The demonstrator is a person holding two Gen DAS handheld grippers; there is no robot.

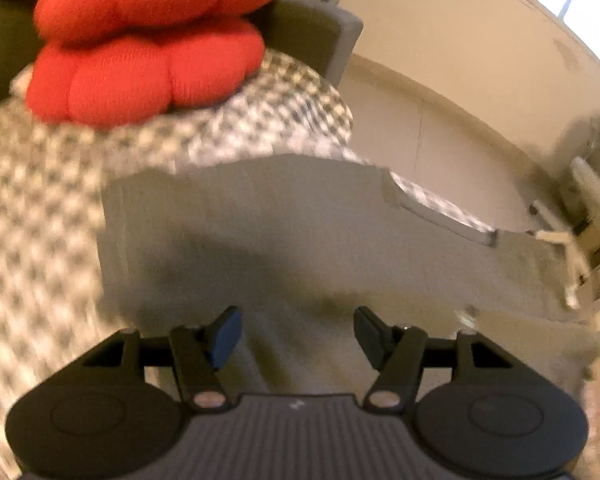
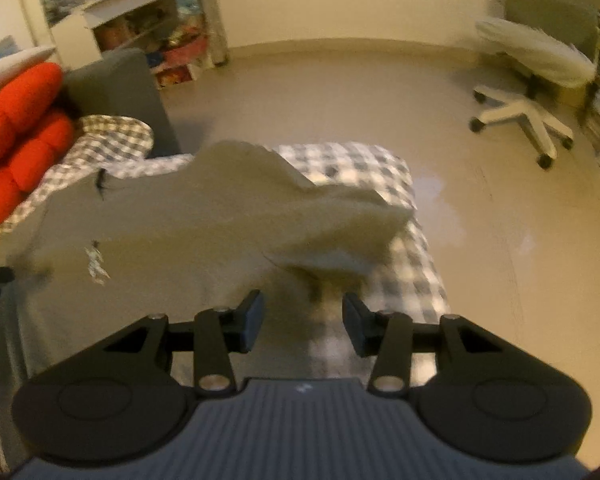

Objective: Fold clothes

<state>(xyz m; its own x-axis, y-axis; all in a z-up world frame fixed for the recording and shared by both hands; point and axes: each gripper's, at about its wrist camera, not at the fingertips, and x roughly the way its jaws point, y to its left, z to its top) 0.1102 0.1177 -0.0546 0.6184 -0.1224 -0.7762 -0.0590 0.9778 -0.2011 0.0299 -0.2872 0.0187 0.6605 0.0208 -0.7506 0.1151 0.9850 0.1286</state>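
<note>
**Pale garment lying on the checked bed, both tools spread above it**

The floor [image 2: 340, 88] is filling the upper and right parts of the right wrist view, glossy and beige. The bed [image 2: 384, 168], covered in a grey-and-white checked sheet, is running from the left edge toward the centre of that view; in the left wrist view it [image 1: 40, 208] is taking up the left half of the frame, blurred.

The pale garment [image 2: 204, 216] is lying across the bed in the middle of the right wrist view, its right end bunched up in a raised fold, with a small label showing at its left side. In the left wrist view the garment [image 1: 260, 224] is spreading flat across the centre of the frame, reaching down to the tool.

A red cushion [image 1: 148, 40] is sitting at the upper left of the left wrist view, resting on the checked sheet; it [image 2: 16, 136] is also showing at the left edge of the right wrist view. A swivel chair [image 2: 536, 72] is standing on the floor at the upper right, and a cluttered shelf [image 2: 148, 24] is standing at the upper left.

The left tool [image 1: 298, 334] is hanging over the garment with its jaws spread and nothing between them. The right tool [image 2: 302, 326] is hanging over the garment's near edge, jaws likewise spread and empty.
</note>
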